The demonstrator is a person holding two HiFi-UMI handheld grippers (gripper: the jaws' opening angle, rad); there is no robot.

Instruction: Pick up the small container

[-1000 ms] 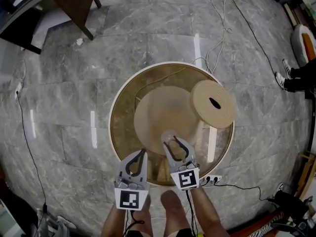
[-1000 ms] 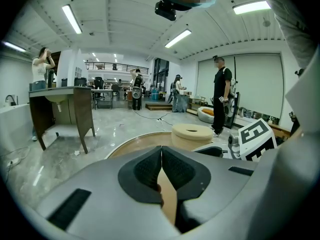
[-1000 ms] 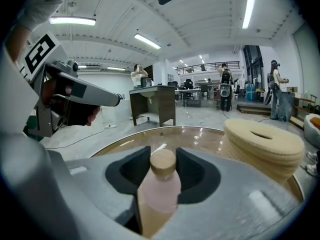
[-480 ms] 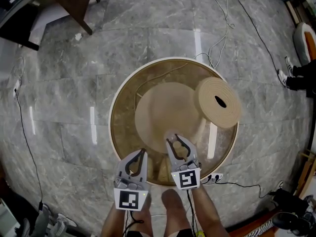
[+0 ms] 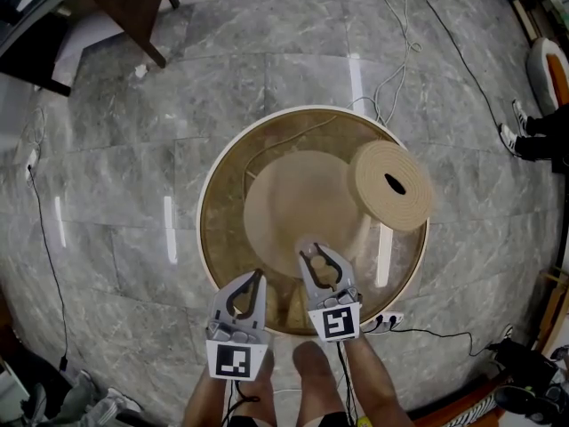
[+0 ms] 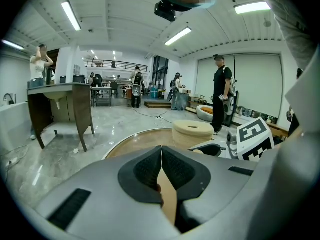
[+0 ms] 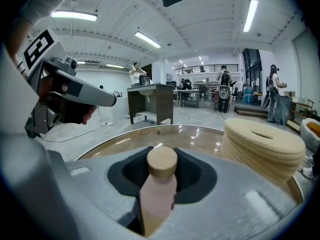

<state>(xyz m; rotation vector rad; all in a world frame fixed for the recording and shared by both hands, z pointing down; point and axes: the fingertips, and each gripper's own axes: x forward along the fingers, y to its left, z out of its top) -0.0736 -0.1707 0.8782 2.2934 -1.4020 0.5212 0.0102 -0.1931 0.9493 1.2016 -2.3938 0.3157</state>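
Two grippers — left gripper, fingers together; right gripper, fingers closing on small wood-capped container.

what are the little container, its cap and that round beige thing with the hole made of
small container: matte, pale pink body, probably plastic or frosted glass; can't tell which.
cap: light wood or cork, by its tan, dull top.
round beige disc: looks like coiled rope or woven fibre, from the ribbed rings on its side.

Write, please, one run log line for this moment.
right tool: jaws closing on small pink bottle | left tool: shut, empty | place: near edge of round glass table
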